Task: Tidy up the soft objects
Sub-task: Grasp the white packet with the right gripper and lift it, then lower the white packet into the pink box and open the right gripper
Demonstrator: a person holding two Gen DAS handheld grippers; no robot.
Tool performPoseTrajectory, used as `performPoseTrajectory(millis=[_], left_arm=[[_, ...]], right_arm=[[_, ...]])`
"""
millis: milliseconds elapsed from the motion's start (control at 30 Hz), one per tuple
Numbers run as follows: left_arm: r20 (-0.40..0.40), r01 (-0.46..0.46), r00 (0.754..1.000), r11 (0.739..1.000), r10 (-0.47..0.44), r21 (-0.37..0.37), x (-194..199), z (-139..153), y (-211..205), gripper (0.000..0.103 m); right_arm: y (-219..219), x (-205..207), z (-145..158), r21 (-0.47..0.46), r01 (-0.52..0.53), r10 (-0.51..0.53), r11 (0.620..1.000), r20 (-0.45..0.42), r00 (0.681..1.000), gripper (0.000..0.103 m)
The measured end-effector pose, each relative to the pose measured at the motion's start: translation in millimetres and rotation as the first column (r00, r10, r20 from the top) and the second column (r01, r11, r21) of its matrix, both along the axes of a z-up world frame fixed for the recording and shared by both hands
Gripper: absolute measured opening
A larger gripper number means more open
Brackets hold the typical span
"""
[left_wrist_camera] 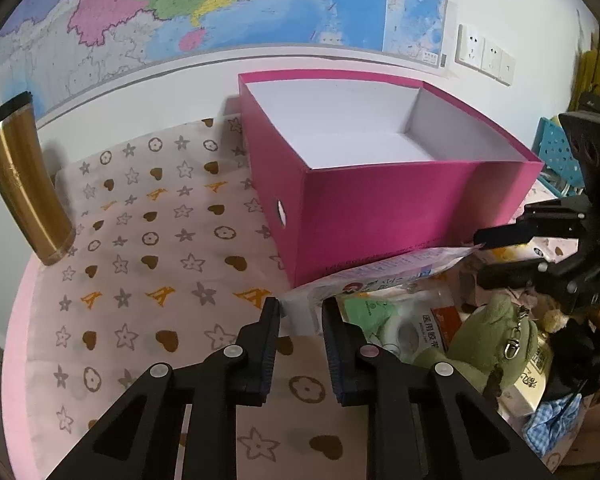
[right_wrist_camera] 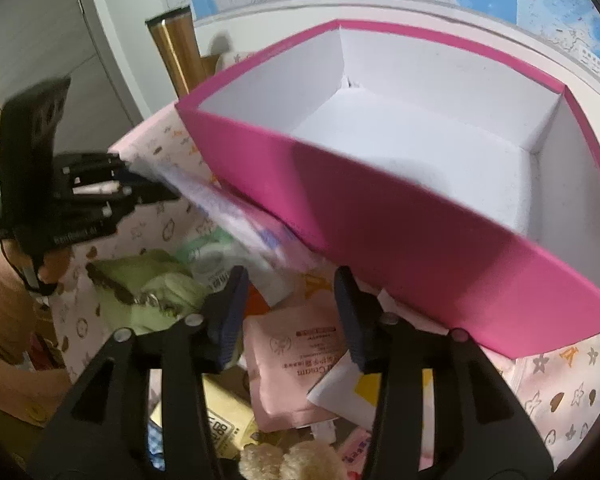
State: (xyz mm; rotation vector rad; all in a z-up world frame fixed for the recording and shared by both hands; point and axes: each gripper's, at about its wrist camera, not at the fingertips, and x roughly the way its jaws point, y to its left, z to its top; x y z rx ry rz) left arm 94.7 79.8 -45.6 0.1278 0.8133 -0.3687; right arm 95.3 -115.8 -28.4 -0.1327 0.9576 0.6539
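pink box (left_wrist_camera: 380,216) (claws (left_wrist_camera: 300,336) apart)

Lighting even, moderately bright, indoor; no glare. Soft shadow falls left of the gold tumbler (left_wrist_camera: 24,184) and inside the pink box (right_wrist_camera: 440,216). Left wrist view sharp. Right wrist view motion-blurred throughout. Heavy fisheye curvature, black vignette in corners.

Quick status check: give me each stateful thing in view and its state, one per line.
pink box: open, no lid, empty inside
left gripper: open, around the edge of a white packet
right gripper: open, holding nothing
gold tumbler: upright, lid on
green plush: lying in the pile, not boxed
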Motion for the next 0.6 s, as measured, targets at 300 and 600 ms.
performPoseTrajectory(millis=[300,600], left_arm=[[-0.026,0.01,1.0,0.998,-0.011,-0.062,1,3,1,0.021],[0.041,0.059,0.998,0.988,-0.054,-0.142,-29,53,-3,0.021]], right_arm=[[6,11,3,0.01,0.014,-0.015,1.0,0.04,0.999,0.008],[-22,-15,61,0.138,-0.011,-0.001,0.99,0.09,0.996,0.008]])
